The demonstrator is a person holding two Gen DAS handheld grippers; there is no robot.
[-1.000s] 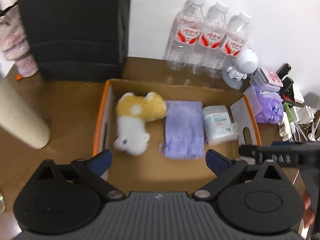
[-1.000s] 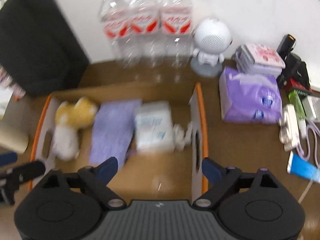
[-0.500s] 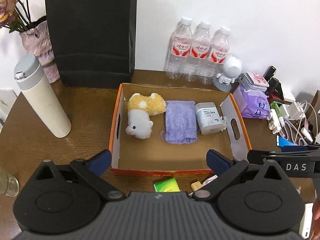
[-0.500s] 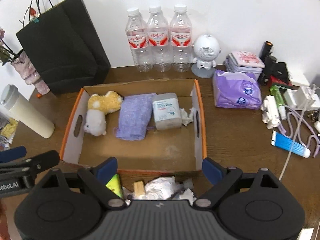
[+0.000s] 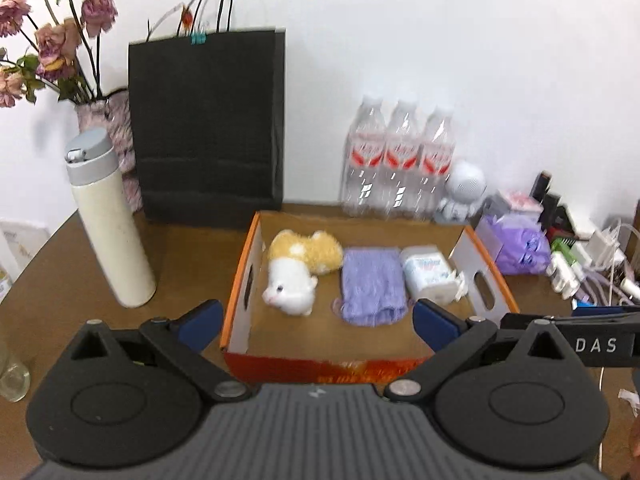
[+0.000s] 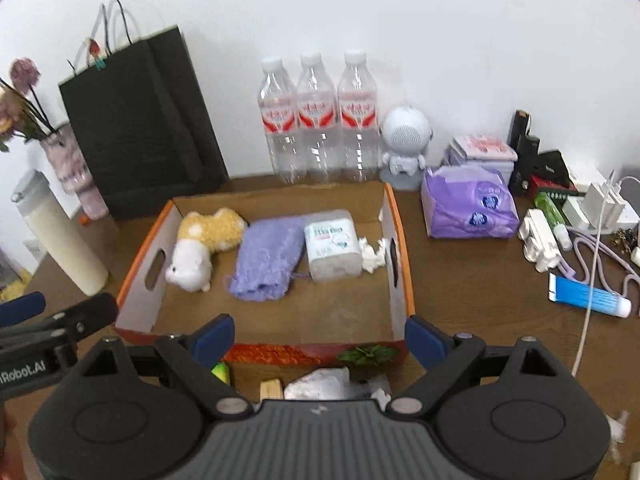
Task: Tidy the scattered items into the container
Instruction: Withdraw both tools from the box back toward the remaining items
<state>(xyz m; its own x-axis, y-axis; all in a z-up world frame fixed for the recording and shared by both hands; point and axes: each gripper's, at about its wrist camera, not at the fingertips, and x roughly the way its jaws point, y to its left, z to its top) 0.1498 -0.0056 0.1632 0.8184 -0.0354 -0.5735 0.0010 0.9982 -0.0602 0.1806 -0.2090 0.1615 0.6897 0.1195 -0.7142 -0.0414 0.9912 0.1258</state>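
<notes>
The cardboard box [image 6: 400,240], orange along its rim and outer walls, sits in the middle of the brown desk [image 6: 480,300] and already holds a row of things along its far side: a yellow-and-white plush toy [image 6: 200,248] at the left, a purple knitted cloth [image 6: 268,260] next to it, a white wipes pack [image 6: 332,244] to the right of that, and a crumpled white tissue [image 6: 372,256] against the right wall. The near half of the box floor is bare, so there is room for more. Just outside the near wall, on the desk, a few loose bits lie unsorted: a small green item [image 6: 221,372], a small wooden block [image 6: 271,390] and a wad of crumpled white wrapping [image 6: 324,388], all partly hidden behind the right tongs [image 6: 318,336]. These look like what is left to put away, so the task seems a good way along but not finished. Both pairs of tongs are empty and stand wide apart: the right ones hang over the near wall and the loose bits, the left tongs [image 5: 318,320] over the near left part of the box. Whether the things farther off belong to the job is unclear: a blue tube [image 6: 588,300], a purple tissue pack [image 6: 468,208], chargers and cables at the right, three water bottles [image 6: 318,120], a black paper bag [image 6: 144,128] and a cream flask [image 6: 60,240] at the back and left.
</notes>
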